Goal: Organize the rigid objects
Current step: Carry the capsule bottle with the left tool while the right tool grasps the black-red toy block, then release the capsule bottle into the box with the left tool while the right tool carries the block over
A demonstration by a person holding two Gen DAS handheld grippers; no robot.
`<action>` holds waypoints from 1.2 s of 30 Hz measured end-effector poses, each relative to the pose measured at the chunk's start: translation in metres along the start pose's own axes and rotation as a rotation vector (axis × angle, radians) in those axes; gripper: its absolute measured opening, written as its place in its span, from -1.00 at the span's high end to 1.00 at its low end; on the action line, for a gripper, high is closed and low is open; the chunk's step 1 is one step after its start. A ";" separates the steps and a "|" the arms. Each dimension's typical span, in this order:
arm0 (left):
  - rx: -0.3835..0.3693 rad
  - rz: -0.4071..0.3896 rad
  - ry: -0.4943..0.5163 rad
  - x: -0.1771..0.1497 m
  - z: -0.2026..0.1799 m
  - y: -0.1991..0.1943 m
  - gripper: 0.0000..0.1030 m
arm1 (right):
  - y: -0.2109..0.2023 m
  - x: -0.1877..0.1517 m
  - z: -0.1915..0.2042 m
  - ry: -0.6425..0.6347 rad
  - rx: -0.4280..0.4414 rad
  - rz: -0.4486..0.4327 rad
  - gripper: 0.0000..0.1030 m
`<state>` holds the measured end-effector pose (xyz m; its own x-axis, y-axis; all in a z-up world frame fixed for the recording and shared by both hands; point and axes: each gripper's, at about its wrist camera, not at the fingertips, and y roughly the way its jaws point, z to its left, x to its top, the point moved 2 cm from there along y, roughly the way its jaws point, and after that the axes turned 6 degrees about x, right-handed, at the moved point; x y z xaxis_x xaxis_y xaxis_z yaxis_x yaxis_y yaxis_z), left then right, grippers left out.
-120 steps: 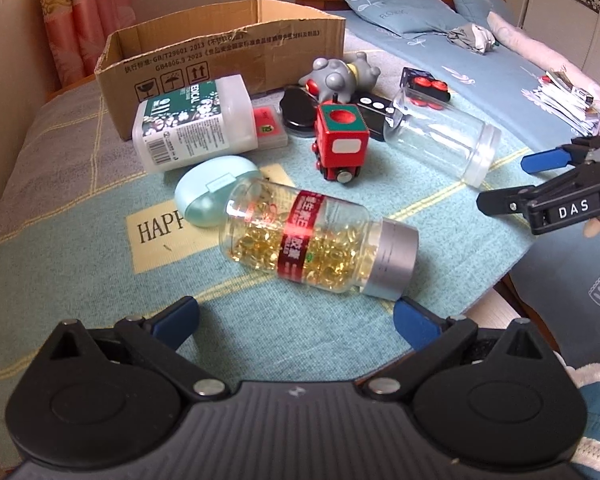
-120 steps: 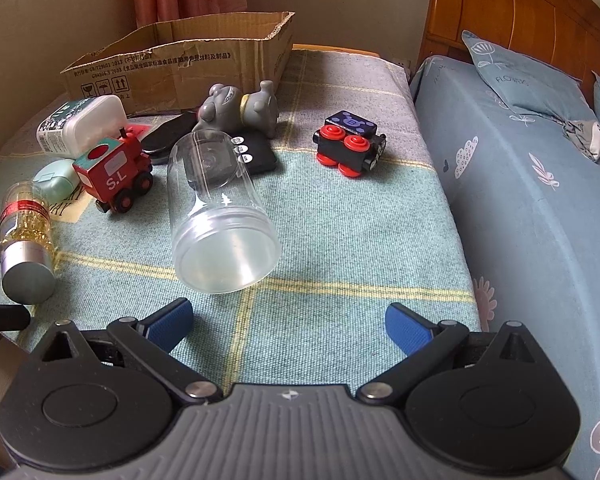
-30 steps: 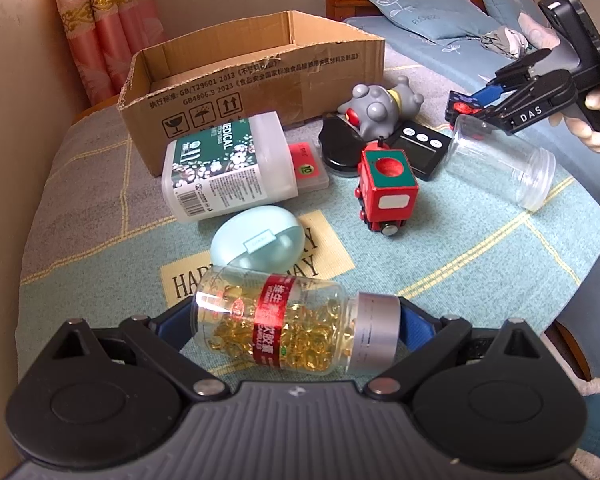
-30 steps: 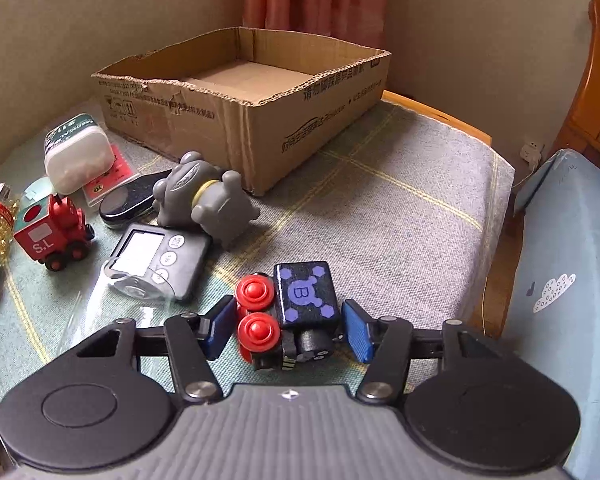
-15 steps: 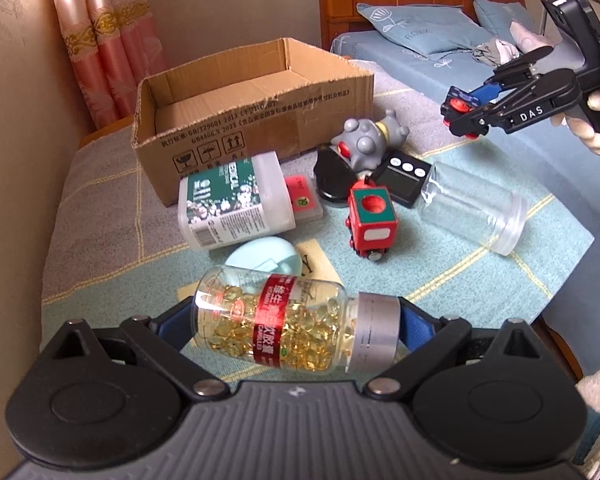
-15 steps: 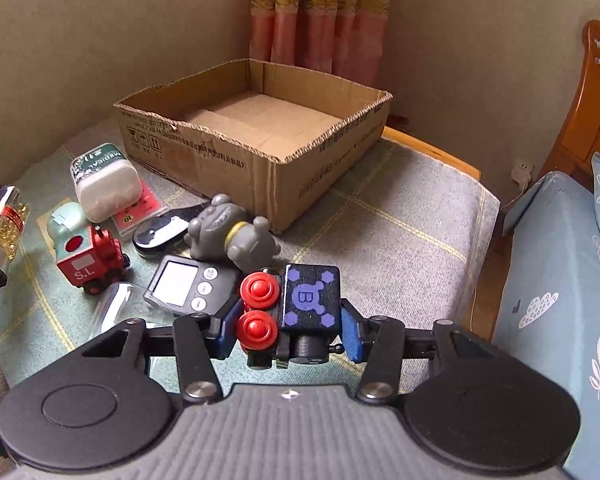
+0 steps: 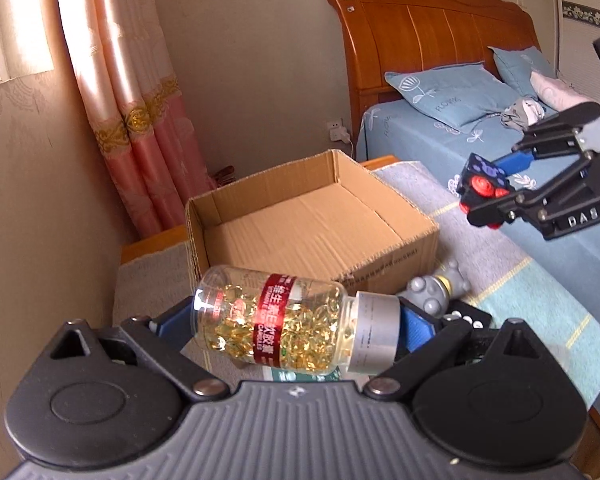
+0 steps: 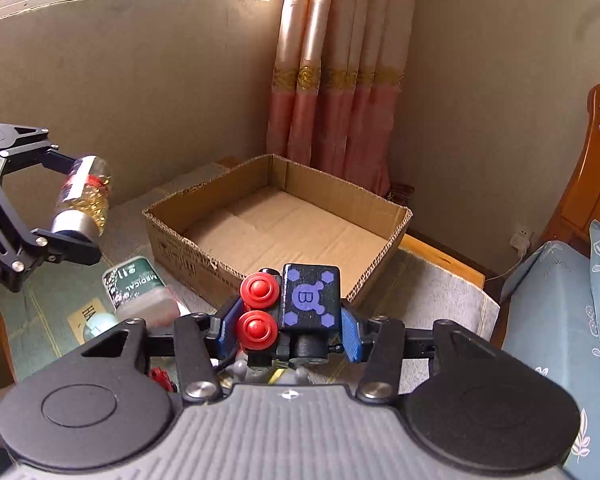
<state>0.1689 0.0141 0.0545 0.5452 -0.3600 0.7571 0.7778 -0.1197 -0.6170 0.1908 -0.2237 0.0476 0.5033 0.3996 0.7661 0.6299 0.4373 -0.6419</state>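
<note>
My left gripper is shut on a clear capsule bottle with a red label and silver cap, held crosswise in the air in front of the open cardboard box. In the right wrist view the same bottle hangs at the left, above the table. My right gripper is shut on a black toy car with red wheels and a purple "B", raised just before the box's near wall. The left wrist view shows that car at the right, level with the box top. The box is bare inside.
On the cloth-covered table lie a white medical bottle, a grey knobbed toy, a black timer and a pale blue case. A pink curtain hangs behind the box. A bed with a wooden headboard lies to the right.
Both grippers have risen off the table with their objects, the bottle and the toy car, and come closer to the box, whose inside now shows.
</note>
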 end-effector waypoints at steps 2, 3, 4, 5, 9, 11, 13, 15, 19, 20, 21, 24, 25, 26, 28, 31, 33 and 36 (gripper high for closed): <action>0.006 0.001 0.008 0.015 0.006 0.014 -0.91 | 0.007 0.010 0.001 -0.002 0.003 0.003 -0.07; 0.010 0.005 0.012 0.021 0.009 0.021 -0.91 | 0.010 0.013 0.001 0.000 0.000 0.003 -0.07; 0.019 0.011 0.012 0.027 0.012 0.029 -0.91 | 0.014 0.017 0.001 0.005 -0.003 0.005 -0.07; 0.028 0.020 0.011 0.034 0.016 0.038 -0.91 | 0.018 0.020 0.001 0.009 -0.002 0.008 -0.07; 0.033 0.058 -0.003 0.055 0.027 0.071 -0.91 | 0.028 0.029 -0.001 0.032 -0.007 0.017 -0.07; 0.039 0.071 0.000 0.066 0.030 0.088 -0.91 | 0.030 0.032 -0.003 0.036 -0.012 0.021 -0.07; 0.054 0.077 0.002 0.076 0.032 0.103 -0.91 | 0.032 0.034 -0.005 0.040 -0.023 0.027 -0.07; 0.074 0.092 0.005 0.084 0.032 0.117 -0.91 | 0.034 0.035 -0.008 0.044 -0.029 0.035 -0.07; 0.095 0.105 0.003 0.096 0.031 0.142 -0.92 | 0.038 0.037 -0.013 0.056 -0.038 0.047 -0.07; 0.105 0.111 -0.009 0.097 0.033 0.150 -0.93 | 0.039 0.037 -0.014 0.058 -0.039 0.049 -0.07; 0.122 0.112 -0.014 0.097 0.033 0.155 -0.93 | 0.040 0.036 -0.015 0.061 -0.038 0.053 -0.07; 0.169 0.121 -0.008 0.094 0.036 0.163 -0.93 | 0.047 0.037 -0.016 0.064 -0.043 0.066 -0.07; 0.163 0.118 -0.018 0.093 0.037 0.162 -0.93 | 0.050 0.038 -0.016 0.065 -0.043 0.069 -0.07; 0.148 0.111 -0.031 0.091 0.039 0.159 -0.93 | 0.052 0.038 -0.016 0.065 -0.042 0.072 -0.07; 0.128 0.095 -0.052 0.088 0.043 0.151 -0.93 | 0.057 0.039 -0.017 0.069 -0.039 0.081 -0.07; 0.114 0.075 -0.071 0.082 0.046 0.136 -0.94 | 0.065 0.042 -0.019 0.077 -0.042 0.091 -0.07; 0.094 0.065 -0.083 0.076 0.046 0.124 -0.95 | 0.070 0.045 -0.020 0.084 -0.041 0.092 -0.07; 0.084 0.046 -0.093 0.064 0.044 0.105 -0.96 | 0.078 0.050 -0.021 0.091 -0.054 0.098 -0.07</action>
<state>0.2988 0.0196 0.0477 0.6042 -0.2754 0.7477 0.7728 -0.0263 -0.6341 0.2774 -0.1870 0.0364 0.6140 0.3627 0.7011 0.6049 0.3544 -0.7131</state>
